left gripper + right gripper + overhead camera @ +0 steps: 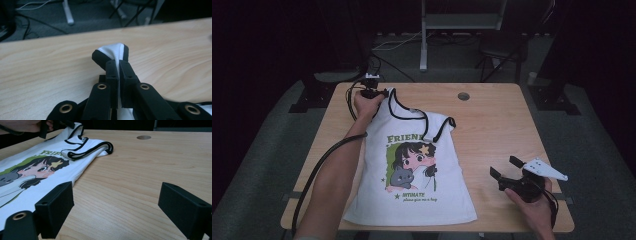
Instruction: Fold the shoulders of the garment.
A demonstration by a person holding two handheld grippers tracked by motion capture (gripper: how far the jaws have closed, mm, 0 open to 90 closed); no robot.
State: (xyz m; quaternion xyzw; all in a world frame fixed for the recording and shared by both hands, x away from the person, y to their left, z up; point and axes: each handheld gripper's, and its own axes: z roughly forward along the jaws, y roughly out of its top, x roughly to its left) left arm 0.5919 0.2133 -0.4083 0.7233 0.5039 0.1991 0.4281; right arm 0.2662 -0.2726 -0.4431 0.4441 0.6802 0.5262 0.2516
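Note:
A white sleeveless shirt [412, 200] with black trim and a cartoon girl print lies flat on the wooden table [492, 125], hem toward the near edge. At its far left shoulder, my left gripper [379, 93] is shut on the black-edged strap [112, 50]; white cloth is pinched between the jaws, and the left gripper [118, 63] rests low over the table. The other shoulder strap [87, 147] lies bunched on the wood. My right gripper [504, 167] is held open over bare wood to the right of the shirt. Between the jaws of the right gripper [117, 202] there is nothing.
A round hole [463, 96] sits in the table near its far edge, right of the shirt. Beyond that edge are a metal stand [424, 45], dark chair legs and cables on the floor. The left gripper's cable [319, 165] runs along the forearm.

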